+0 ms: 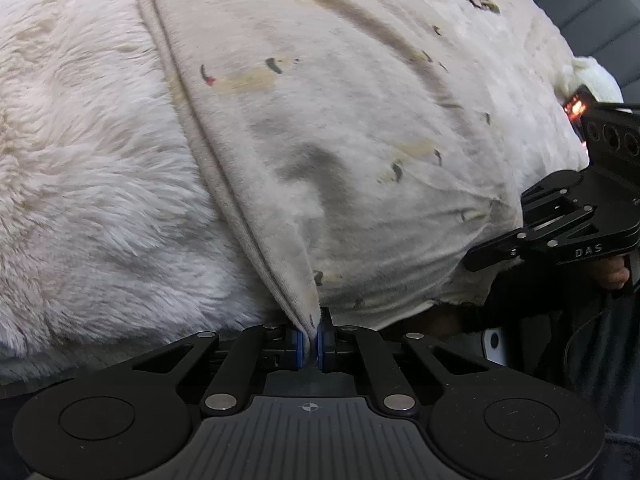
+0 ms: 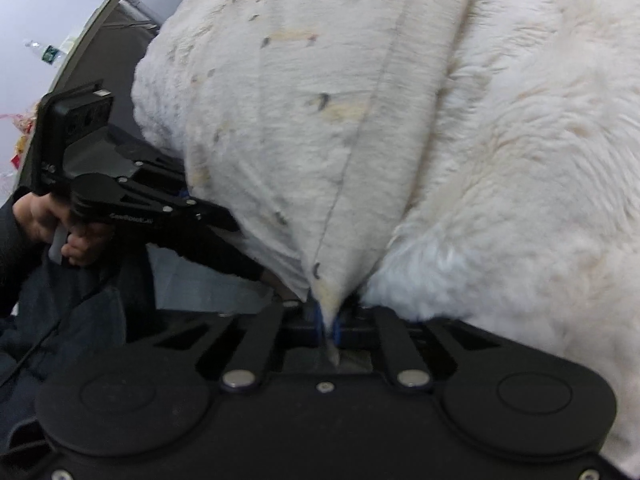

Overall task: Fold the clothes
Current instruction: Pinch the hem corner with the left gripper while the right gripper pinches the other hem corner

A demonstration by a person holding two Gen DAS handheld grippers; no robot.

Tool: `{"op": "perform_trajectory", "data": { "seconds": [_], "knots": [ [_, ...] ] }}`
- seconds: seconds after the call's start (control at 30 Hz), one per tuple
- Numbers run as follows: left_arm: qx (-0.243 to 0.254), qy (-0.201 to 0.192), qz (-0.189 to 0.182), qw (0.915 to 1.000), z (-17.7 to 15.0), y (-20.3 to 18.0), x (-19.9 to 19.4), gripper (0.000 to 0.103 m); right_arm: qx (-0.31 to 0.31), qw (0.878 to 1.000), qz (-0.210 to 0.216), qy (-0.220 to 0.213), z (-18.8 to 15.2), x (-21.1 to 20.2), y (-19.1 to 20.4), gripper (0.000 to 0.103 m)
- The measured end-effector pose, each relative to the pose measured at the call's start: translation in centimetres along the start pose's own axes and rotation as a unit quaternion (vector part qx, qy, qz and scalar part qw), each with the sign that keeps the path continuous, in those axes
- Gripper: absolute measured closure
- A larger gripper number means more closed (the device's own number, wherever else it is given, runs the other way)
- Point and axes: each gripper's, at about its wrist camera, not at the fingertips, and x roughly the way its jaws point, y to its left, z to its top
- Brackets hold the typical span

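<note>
In the left wrist view our left gripper (image 1: 311, 345) is clamped on the hem of the cream fleece garment with its printed lining (image 1: 320, 120), which stretches away ahead; the right gripper (image 1: 496, 254) bites the same edge (rightward). In the right wrist view that gripper (image 2: 329, 322) pinches a corner; the grey table (image 2: 208, 284) lies below.
</note>
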Motion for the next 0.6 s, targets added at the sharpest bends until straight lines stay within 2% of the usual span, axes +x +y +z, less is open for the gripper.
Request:
{"op": "perform_trajectory", "data": {
  "seconds": [0.03,0.07,0.2,0.37,0.6],
  "knots": [
    [0.006,-0.001,-0.02,0.9998,0.3,0.0,-1.0,0.099,0.005,1.0,0.014,-0.005,0.0,-0.6,0.1,0.1],
    [0.012,-0.002,-0.04,0.9991,0.6,-0.1,-2.0,0.099,0.014,0.998,0.049,-0.028,0.0,-2.3,0.3,0.1],
    [0.022,-0.052,-0.09,0.9943,1.3,-0.1,-7.0,0.099,0.042,0.985,0.13,-0.107,0.1,-7.2,0.3,0.1],
    [0.017,-0.105,-0.144,0.9839,2.1,0.2,-10.6,0.099,0.033,0.975,0.166,-0.147,0.8,-9.8,1.7,0.1],
    [0.015,-0.17,-0.193,0.9663,4.0,1.1,-14.3,0.099,0.008,0.97,0.181,-0.163,2.7,-11.3,3.3,0.1]
  ]
}}
